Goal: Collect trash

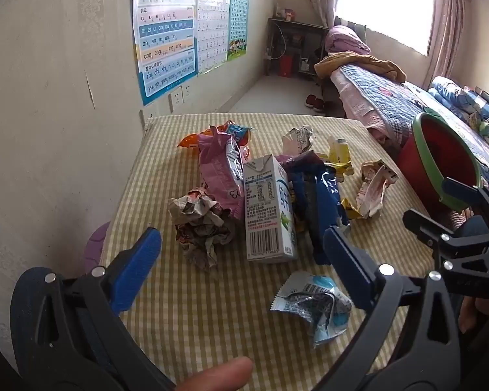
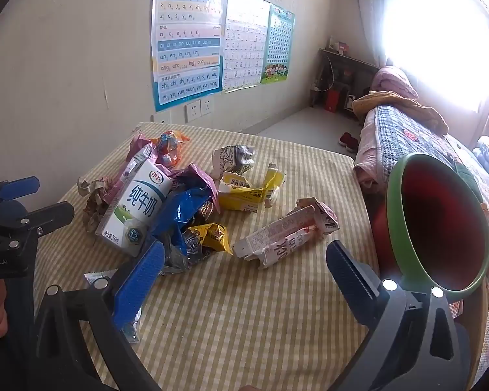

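Grabbing from that pile at 12 o'clock with both grippers' jaws wide open and empty, the left gripper (image 1: 241, 254) could easily knock the milk carton (image 1: 269, 208) into loose wrappers (image 1: 313, 304) and off the bench (image 1: 212, 325).

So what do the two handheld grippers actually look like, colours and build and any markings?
Both match: the left gripper and right gripper have black plastic scissor-style frames with silver rivets and flat, ribbed blue finger pads. The left gripper's body carries small white lettering, seen from the right wrist. No sleeves or cables show.

milk carton (image 2: 137, 208): 1 | crushed cartons (image 2: 287, 231): 2 | red bin (image 2: 440, 224): 1 | wall posters (image 2: 189, 39): 3
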Demonstrator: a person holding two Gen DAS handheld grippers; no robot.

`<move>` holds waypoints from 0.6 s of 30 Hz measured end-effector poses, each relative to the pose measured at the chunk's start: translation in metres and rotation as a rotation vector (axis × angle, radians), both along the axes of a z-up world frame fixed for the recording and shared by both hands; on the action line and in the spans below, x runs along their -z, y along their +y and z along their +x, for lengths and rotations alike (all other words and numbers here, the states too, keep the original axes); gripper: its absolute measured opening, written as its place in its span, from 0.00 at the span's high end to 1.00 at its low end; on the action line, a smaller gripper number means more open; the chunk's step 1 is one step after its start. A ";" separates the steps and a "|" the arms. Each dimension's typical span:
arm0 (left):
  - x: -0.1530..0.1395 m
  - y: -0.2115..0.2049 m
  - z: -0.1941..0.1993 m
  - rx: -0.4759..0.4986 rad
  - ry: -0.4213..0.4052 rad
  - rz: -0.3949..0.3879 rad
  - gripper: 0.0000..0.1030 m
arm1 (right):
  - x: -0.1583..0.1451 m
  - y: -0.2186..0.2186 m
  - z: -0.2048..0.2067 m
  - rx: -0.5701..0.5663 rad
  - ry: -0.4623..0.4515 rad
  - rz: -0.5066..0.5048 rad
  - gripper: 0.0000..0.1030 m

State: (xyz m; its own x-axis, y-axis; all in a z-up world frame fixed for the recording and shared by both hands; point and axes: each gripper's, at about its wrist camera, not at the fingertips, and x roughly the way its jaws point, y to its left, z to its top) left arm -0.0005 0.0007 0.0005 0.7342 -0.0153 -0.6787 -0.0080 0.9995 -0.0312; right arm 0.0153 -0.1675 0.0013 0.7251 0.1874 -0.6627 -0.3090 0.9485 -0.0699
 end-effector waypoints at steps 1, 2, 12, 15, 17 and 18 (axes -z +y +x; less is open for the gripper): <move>0.000 0.000 0.000 0.000 0.001 -0.008 0.05 | 0.000 -0.001 0.001 0.000 0.019 0.027 0.07; 0.000 0.000 0.000 -0.001 0.002 -0.006 0.05 | 0.001 0.000 0.000 -0.003 0.020 0.025 0.07; 0.002 0.007 -0.007 0.002 0.001 -0.010 0.05 | 0.000 0.005 0.000 -0.013 0.016 0.016 0.07; 0.000 0.006 0.000 -0.014 0.013 -0.026 0.05 | -0.001 0.003 -0.002 -0.016 0.009 0.013 0.07; 0.001 0.006 0.001 -0.014 0.014 -0.029 0.05 | 0.000 0.003 -0.002 -0.018 0.009 0.010 0.07; 0.001 0.005 0.001 -0.013 0.013 -0.027 0.05 | 0.000 0.002 -0.001 -0.019 0.009 0.009 0.07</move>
